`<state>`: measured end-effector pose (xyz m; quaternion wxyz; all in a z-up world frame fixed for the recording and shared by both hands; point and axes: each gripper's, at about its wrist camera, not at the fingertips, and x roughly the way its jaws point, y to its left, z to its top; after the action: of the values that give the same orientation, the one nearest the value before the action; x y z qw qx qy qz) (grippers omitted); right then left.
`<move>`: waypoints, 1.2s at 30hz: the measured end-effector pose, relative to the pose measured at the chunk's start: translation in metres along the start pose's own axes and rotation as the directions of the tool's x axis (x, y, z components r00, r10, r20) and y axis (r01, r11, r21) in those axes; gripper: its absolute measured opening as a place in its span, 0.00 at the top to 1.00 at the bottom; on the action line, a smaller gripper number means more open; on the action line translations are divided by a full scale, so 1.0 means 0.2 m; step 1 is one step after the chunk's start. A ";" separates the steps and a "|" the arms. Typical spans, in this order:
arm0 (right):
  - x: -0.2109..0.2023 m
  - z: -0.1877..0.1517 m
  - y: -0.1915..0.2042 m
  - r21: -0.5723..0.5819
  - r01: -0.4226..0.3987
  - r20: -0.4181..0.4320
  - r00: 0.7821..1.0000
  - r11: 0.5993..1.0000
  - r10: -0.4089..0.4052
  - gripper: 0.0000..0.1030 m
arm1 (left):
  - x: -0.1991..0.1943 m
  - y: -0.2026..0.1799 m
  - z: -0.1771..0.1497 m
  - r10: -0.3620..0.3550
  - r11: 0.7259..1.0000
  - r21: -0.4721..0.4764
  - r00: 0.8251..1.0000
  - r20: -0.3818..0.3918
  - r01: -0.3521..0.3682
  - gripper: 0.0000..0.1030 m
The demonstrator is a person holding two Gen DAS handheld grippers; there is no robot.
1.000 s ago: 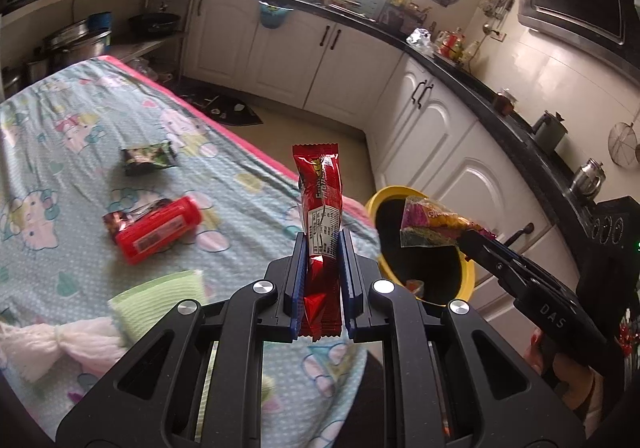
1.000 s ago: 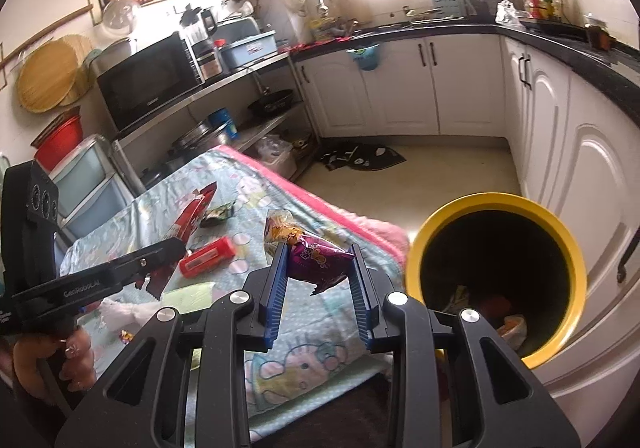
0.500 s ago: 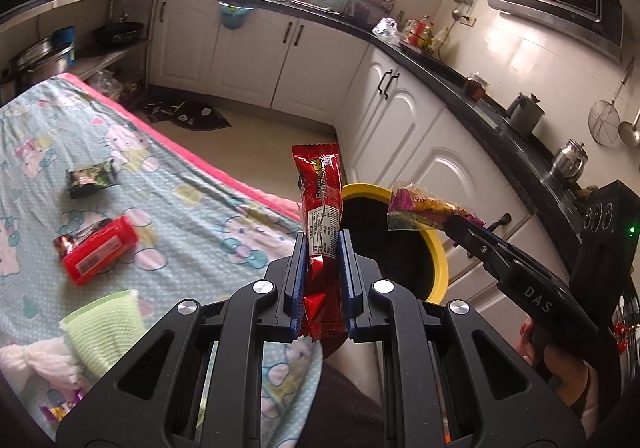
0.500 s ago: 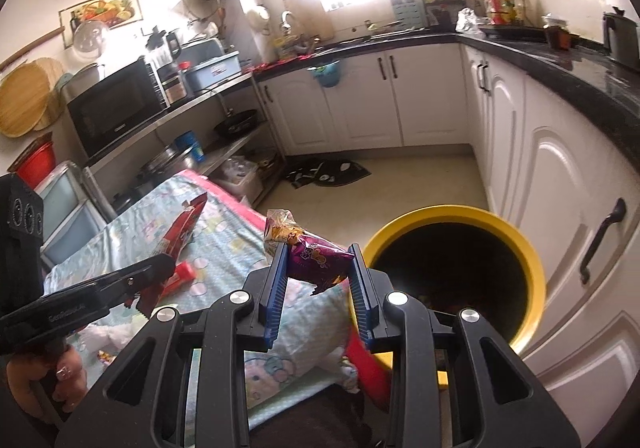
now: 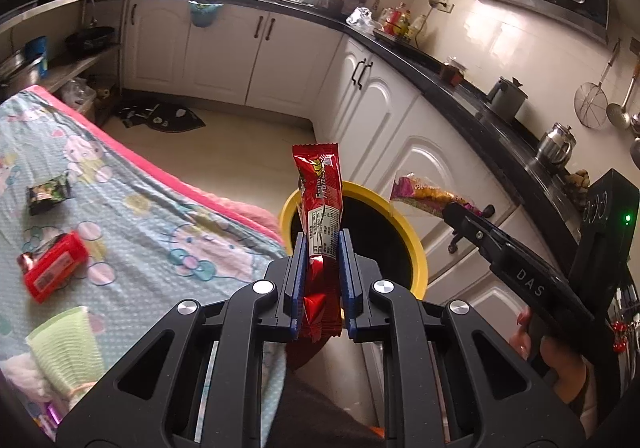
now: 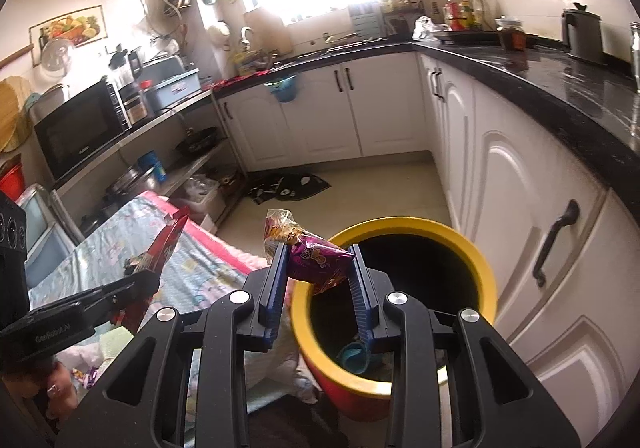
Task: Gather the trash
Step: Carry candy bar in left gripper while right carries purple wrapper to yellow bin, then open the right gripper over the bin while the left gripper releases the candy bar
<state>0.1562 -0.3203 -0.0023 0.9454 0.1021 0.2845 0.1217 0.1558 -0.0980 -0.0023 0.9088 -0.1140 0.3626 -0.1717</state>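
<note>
My left gripper (image 5: 319,248) is shut on a red snack wrapper (image 5: 320,191) that stands upright between its blue pads, just short of the yellow-rimmed bin (image 5: 412,248). My right gripper (image 6: 318,264) is shut on a purple and yellow snack bag (image 6: 316,258), held at the near rim of the same bin (image 6: 486,280), whose dark inside holds some trash. The right gripper (image 5: 452,209) with its purple bag (image 5: 420,191) shows at the right of the left wrist view. In the right wrist view the left gripper (image 6: 154,276) and its red wrapper (image 6: 166,244) show at the left.
On the patterned tablecloth (image 5: 140,224) lie a red packet (image 5: 54,266), a dark green wrapper (image 5: 48,193) and a green cup (image 5: 68,348). White cabinets (image 6: 532,248) under a black counter stand right behind the bin. A dark mat (image 6: 288,185) lies on the floor.
Both grippers have carried their wrappers away from the table toward the bin, which now looms larger. The right one has reached its near rim. Neither grip has changed.
</note>
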 end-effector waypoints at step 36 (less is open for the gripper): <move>0.28 -0.20 -0.35 0.041 0.246 -0.118 0.964 0.968 -0.240 0.72 | 0.54 -0.18 0.03 -0.044 0.999 0.025 0.987 -0.153 0.048 0.90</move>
<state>0.1899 -0.3656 -0.0824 0.9325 0.0857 0.3509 0.0023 0.2246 -0.1732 -0.0518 0.8759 -0.0960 0.4257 -0.2059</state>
